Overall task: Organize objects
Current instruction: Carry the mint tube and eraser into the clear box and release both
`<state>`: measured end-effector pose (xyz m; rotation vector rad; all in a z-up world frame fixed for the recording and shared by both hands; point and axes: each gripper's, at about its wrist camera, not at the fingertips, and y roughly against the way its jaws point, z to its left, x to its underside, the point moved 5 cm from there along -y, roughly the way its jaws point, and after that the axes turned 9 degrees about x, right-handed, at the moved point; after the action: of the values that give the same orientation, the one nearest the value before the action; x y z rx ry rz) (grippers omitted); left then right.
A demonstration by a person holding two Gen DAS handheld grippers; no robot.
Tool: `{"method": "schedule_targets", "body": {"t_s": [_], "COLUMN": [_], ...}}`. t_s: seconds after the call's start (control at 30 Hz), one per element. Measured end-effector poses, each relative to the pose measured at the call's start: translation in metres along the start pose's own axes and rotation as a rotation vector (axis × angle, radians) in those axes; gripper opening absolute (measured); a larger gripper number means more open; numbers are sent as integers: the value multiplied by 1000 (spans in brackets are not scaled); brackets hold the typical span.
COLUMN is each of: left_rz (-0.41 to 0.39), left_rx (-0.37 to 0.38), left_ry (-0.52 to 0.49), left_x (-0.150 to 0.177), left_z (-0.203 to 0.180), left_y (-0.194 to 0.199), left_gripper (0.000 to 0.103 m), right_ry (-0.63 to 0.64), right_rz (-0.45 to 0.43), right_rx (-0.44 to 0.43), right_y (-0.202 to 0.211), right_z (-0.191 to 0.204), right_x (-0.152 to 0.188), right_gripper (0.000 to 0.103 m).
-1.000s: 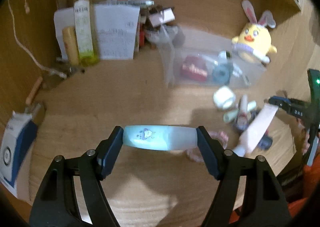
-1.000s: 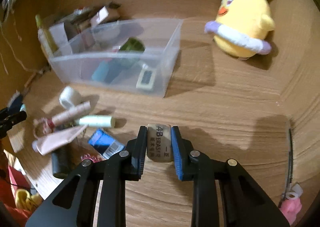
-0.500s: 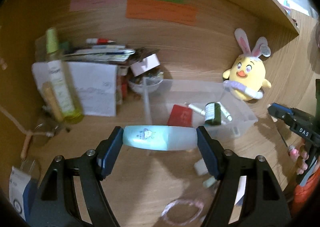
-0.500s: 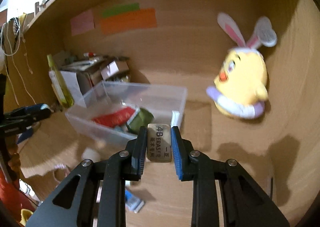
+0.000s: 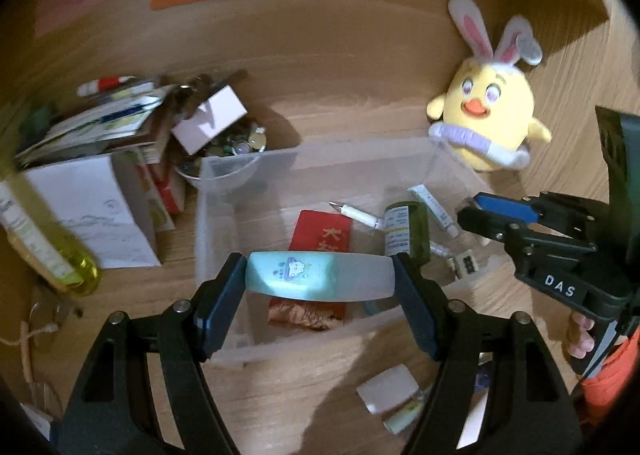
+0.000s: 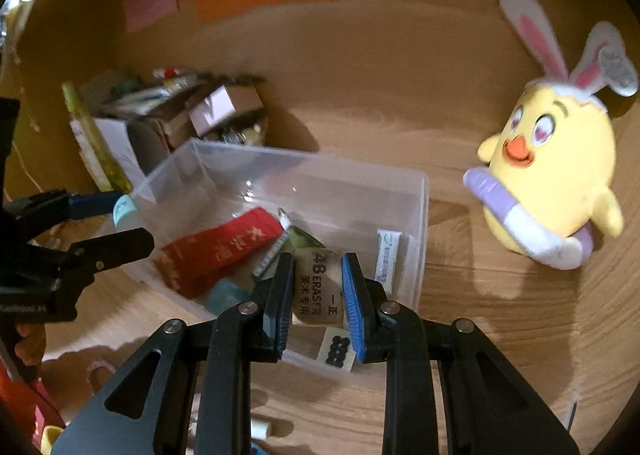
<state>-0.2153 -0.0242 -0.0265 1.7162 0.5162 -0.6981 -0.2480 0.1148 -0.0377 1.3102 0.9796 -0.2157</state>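
My left gripper [image 5: 320, 281] is shut on a pale blue-and-white tube [image 5: 318, 277] held crosswise over the near part of the clear plastic bin [image 5: 224, 175]. My right gripper [image 6: 316, 293] is shut on a grey 4B eraser [image 6: 318, 291] above the bin's right end [image 6: 420, 215]. The bin holds a red packet [image 5: 324, 233], a green bottle [image 5: 406, 229], a pen and small tubes. The right gripper shows at the right of the left wrist view [image 5: 488, 215]; the left gripper shows at the left of the right wrist view [image 6: 108, 223].
A yellow bunny-eared plush [image 5: 488, 119] stands right of the bin. Boxes, papers and a bowl of small items [image 5: 224, 143] crowd the back left, with a yellow-green bottle [image 5: 48, 247]. Loose items [image 5: 388, 389] lie on the wooden desk in front of the bin.
Both grippers rose from the desk and moved forward over the bin, each still holding its object. The loose pile has dropped below the view.
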Motion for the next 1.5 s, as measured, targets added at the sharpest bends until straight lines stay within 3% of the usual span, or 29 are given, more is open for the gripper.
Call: {"method": "schedule_targets", "body": {"t_s": [0.23,0.43,0.5,0.6,0.73,0.8,1.17,1.5], "left_rz": [61,71,60,29,-9,-13,11,130], "left_rx": [27,45,40,31,16,20,58,111], "left_ry": [34,52,48,27,-1,-9,-57,-109], "left_x": [-2,2,3,6,16,25,93,159], "left_z": [9,11,10,5,-3,-8,-36,-68], "left_y": [-25,-20,-14,1,23,33,64,44], "left_gripper": [73,74,75,86,93,95,97,97], "right_ry": [24,48,50,40,36,35,44,28], "right_rz": [46,34,23,-10,-50,-63,-70,56], "right_rx": [7,31,32,32,38,33,36,-2], "right_y": [-15,-8,-1,15,39,49,84,75], "right_z": [2,6,6,6,5,5,8,-6], "right_x": [5,7,8,8,12,17,69,127], "right_gripper": [22,23,31,41,46,51,51,52]}}
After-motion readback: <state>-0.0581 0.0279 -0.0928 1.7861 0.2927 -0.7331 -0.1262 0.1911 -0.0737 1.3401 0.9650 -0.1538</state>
